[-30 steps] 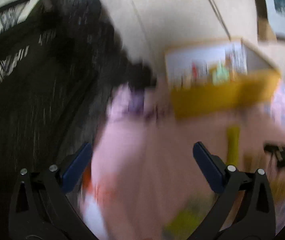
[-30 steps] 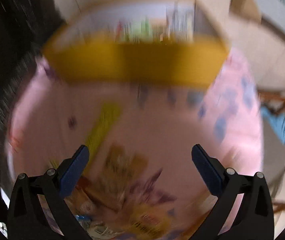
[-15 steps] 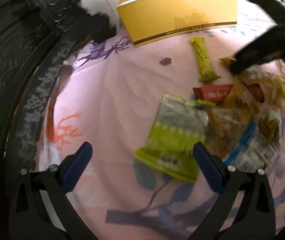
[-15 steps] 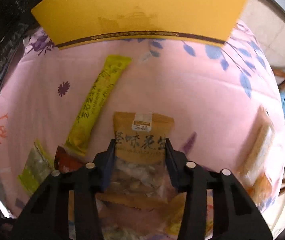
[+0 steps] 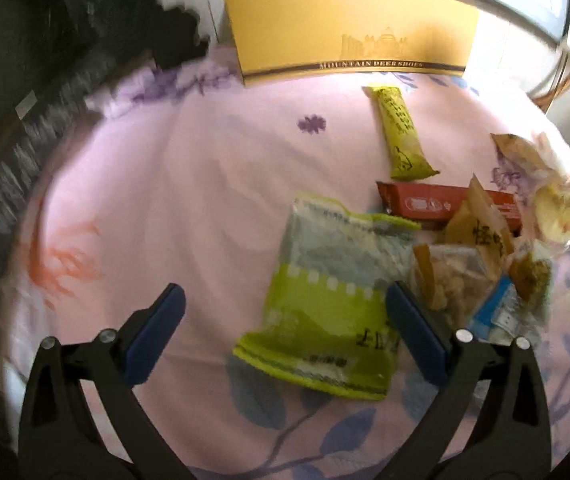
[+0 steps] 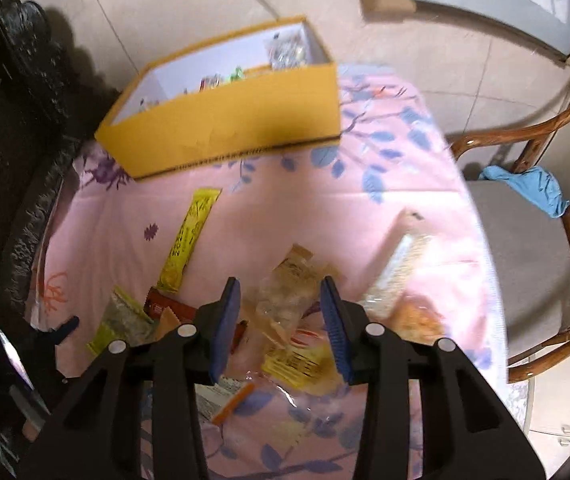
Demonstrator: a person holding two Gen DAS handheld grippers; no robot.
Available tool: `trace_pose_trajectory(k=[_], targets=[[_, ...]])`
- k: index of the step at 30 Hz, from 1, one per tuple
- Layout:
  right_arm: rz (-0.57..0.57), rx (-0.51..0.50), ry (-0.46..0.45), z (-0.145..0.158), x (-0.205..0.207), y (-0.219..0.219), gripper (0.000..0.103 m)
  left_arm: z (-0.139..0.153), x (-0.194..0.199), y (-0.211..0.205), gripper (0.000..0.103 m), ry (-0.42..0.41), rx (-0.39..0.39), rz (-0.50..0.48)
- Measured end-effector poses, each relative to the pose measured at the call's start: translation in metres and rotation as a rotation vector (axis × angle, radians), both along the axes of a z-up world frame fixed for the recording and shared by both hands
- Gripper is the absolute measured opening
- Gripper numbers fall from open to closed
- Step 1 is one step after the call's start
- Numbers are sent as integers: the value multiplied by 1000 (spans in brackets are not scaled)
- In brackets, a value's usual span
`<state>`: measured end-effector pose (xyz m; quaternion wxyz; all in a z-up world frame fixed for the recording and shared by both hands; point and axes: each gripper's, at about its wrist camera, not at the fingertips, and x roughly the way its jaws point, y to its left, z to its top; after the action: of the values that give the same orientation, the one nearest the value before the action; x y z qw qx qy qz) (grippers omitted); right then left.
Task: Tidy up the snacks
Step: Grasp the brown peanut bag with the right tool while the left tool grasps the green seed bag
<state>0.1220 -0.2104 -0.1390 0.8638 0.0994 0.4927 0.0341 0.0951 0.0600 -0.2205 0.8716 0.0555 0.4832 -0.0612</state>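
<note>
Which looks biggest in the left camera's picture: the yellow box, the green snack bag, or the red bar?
1. Yellow shoe box
2. Green snack bag, nearly as big, though it lies nearer the camera
3. Red snack bar, partly covered

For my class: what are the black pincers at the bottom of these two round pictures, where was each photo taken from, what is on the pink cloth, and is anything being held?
No robot here: a person holds one two-finger gripper in each hand, each with a wide-angle camera looking along its fingers.

The left gripper is open above a green snack bag. The right gripper is closed on a clear snack packet, lifted above the pile.

On the pink tablecloth lie a yellow-green bar, a red-brown bar and other wrapped snacks. At the far edge stands a yellow box, already holding some snacks.
</note>
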Motion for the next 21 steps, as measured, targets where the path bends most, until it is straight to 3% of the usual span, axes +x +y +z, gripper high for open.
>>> trace_pose_trajectory(k=[1,2,3,7,8,9,11,13,14,15,16,18,19,21], targets=[[-1,9,-17,7,-7,-10,42,-4,3,8,88,37,-107,17],[-4,7,-30,10,-9,-14,42,-4,3,12,81,42,-158,47],[-2,4,-41,11,-9,-14,38,-2,4,11,66,26,-162,45],[3,9,-17,7,-6,-21,40,-1,4,4,55,5,-116,30],[7,-2,5,4,-5,-22,46,-2,4,5,54,3,-115,32],[6,-19,24,-2,-2,-22,69,-2,3,5,52,-1,-110,30],[0,-34,64,-19,11,-15,97,-2,1,2,48,-4,-93,26],[-33,-37,103,-37,27,-9,97,2,-5,2,44,1,-94,26],[-48,-42,120,-46,34,-6,97,5,-7,2,45,7,-95,32],[-61,-45,141,-53,42,-3,97,7,-8,1,53,6,-82,38],[-69,-33,172,-64,51,1,97,5,-9,-3,77,-18,-3,38],[-84,-36,217,-78,62,9,97,5,-16,-15,98,-65,132,14],[-95,-40,238,-86,67,14,97,3,-18,-22,99,-100,200,-14],[-102,-41,280,-100,72,20,99,2,-20,-36,101,-117,265,-74]])
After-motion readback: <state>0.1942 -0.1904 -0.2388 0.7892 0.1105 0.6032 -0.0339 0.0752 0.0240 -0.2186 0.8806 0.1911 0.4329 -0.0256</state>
